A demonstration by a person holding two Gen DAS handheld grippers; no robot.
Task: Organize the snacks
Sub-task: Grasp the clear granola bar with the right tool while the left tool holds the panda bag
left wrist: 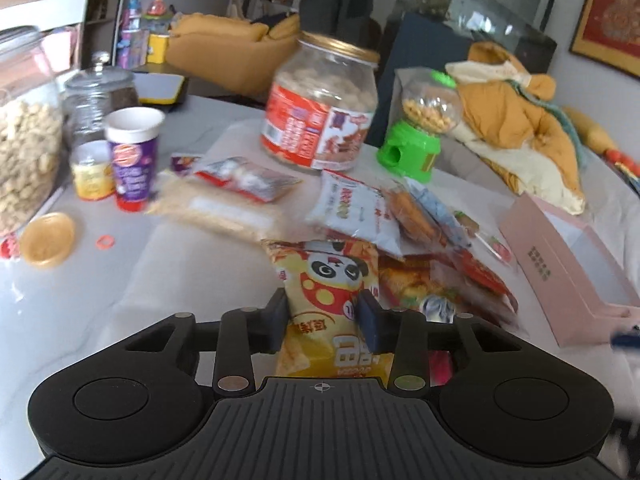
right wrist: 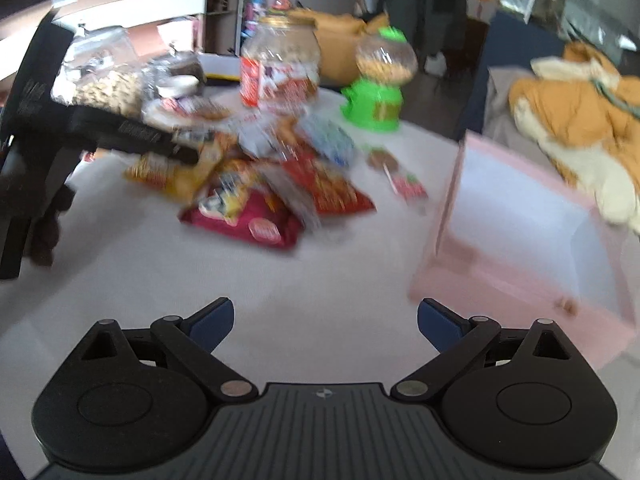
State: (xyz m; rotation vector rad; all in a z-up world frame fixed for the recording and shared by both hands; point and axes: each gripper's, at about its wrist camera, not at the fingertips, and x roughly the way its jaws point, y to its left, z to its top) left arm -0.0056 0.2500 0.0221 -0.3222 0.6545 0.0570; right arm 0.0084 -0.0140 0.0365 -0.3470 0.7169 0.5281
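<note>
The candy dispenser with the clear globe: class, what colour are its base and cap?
Bright green; the candy dispenser shows sharpest in the left wrist view.

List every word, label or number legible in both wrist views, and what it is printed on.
None reads clearly.
Yellow panda snack bag between the left gripper's fingers: Chinese characters, upside down, illegible.
Red-labelled clear jar: print blurred.
Purple paper cup: logo blurred.
Pink cardboard box: dark characters too small.

Surface (left wrist: 168, 272): we see a pale, marbled top
Left side: big glass jar (left wrist: 24, 152), purple cup (left wrist: 134, 160), gold lid (left wrist: 47, 239)
Middle: heaped snack packets (right wrist: 276, 184), red-label jar (left wrist: 320, 104), green candy dispenser (left wrist: 420, 132)
Right side: pink box (left wrist: 560, 264)
</note>
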